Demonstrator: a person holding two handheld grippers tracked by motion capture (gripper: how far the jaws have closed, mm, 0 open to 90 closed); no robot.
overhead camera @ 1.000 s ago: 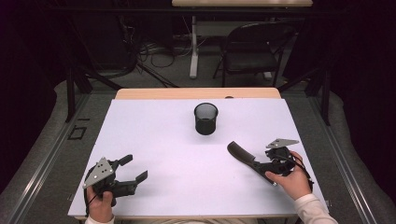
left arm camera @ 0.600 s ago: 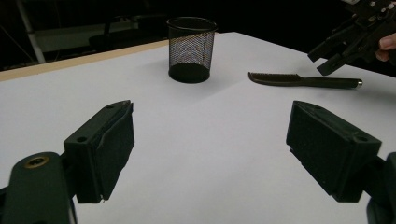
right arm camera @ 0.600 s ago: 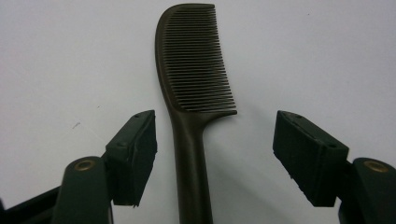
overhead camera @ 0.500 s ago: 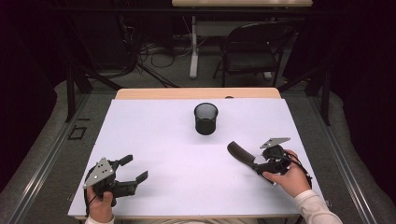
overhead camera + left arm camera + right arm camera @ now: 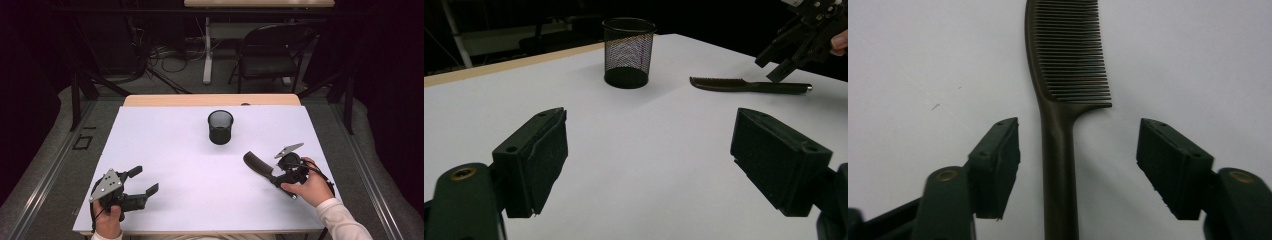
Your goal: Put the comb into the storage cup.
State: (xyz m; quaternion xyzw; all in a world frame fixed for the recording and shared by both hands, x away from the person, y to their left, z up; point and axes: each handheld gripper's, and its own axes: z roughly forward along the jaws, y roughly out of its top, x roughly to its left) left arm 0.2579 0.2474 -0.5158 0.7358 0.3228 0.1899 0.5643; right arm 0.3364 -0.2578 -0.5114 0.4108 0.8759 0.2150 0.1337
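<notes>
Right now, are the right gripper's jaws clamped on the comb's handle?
No: the right gripper straddles the comb handle with clear gaps on both sides.

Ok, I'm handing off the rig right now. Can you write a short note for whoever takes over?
Right gripper: open, over the comb's handle, pads not touching it; its jaws have just been closing a little.
Left gripper: open, holding nothing, resting at the near left of the table.
Comb: lying flat on the table, near the right side, teeth end pointing away from the right gripper.
Mesh cup: upright at the table's middle, towards the far edge.
Done: right gripper lined up on the handle.
Left: close on the handle and lift; probably the comb goes into the cup.
</notes>
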